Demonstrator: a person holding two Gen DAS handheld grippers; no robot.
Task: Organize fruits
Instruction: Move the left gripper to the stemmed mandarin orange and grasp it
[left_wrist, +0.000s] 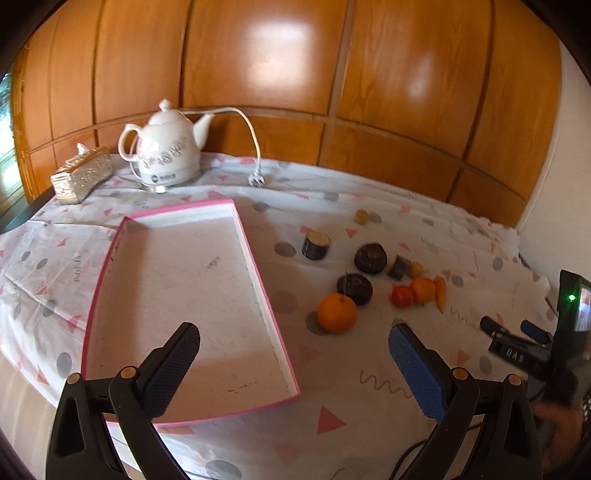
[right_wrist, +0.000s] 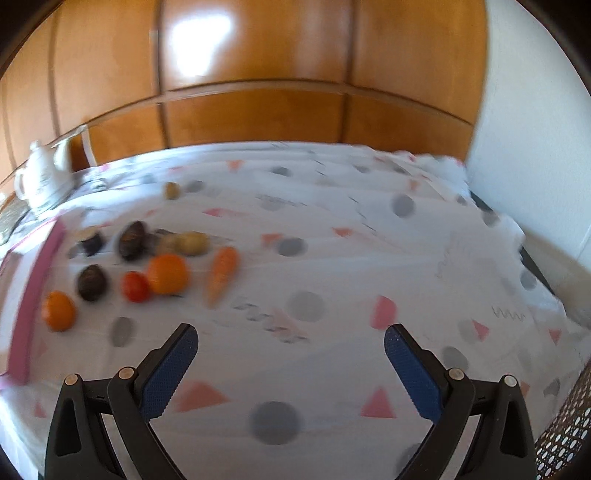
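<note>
Both hand-held grippers hang spread wide with nothing between their fingers: the left hand-held gripper (left_wrist: 293, 341) over the near edge of the pink-rimmed tray (left_wrist: 258, 266), the right hand-held gripper (right_wrist: 291, 341) above bare patterned cloth (right_wrist: 332, 258) on the counter. Right of the tray lie the fruits: a large orange (left_wrist: 337, 312) nearest, a tomato (left_wrist: 402, 296), a smaller orange (left_wrist: 423, 290), a carrot (left_wrist: 440, 292) and dark round pieces (left_wrist: 354, 288). A white kettle (left_wrist: 170, 147) and glittery tissue box (left_wrist: 81, 179) stand behind the tray.

Bright, glary, right view motion-blurred
</note>
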